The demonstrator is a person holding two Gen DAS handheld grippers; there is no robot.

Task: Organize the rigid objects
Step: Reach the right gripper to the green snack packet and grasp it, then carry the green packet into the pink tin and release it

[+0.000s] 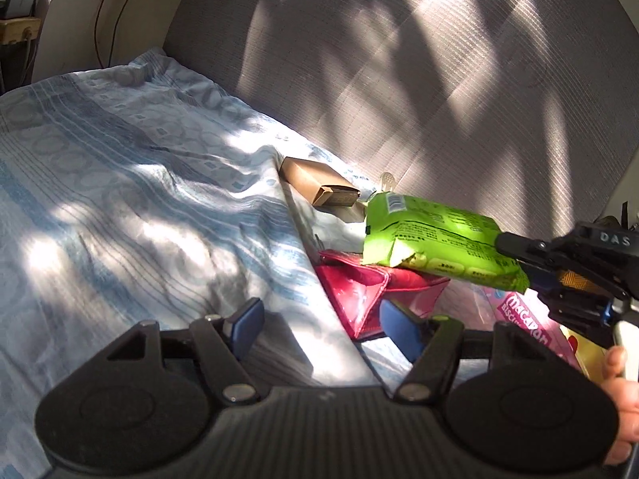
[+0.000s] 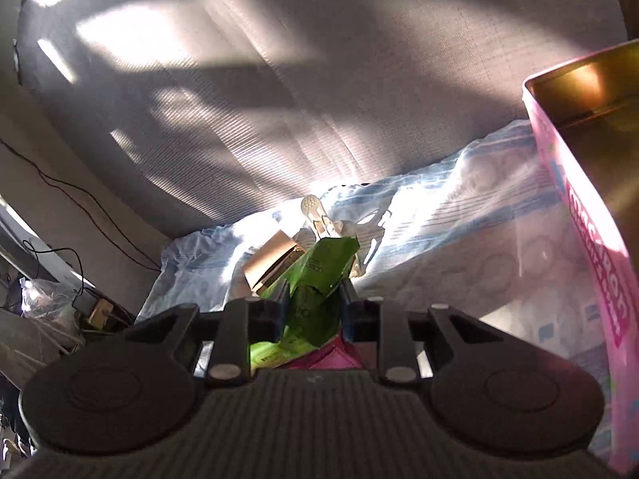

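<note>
Above the red pouch (image 1: 371, 299), right tool (image 2: 313, 311) grips green packet (image 1: 435, 239).

Bed covered by a blue-and-white patterned sheet (image 1: 120, 183), rumpled. Grey ribbed headboard (image 1: 419, 92) along its far edge (dappled sunlight, soft shadows). Beige wall (image 1: 80, 20) at the left corner, dark cables (image 1: 104, 12) hanging.

"DAS" on right tongs (image 1: 513, 257), "Macaron" on pink tin (image 1: 531, 329)
</note>
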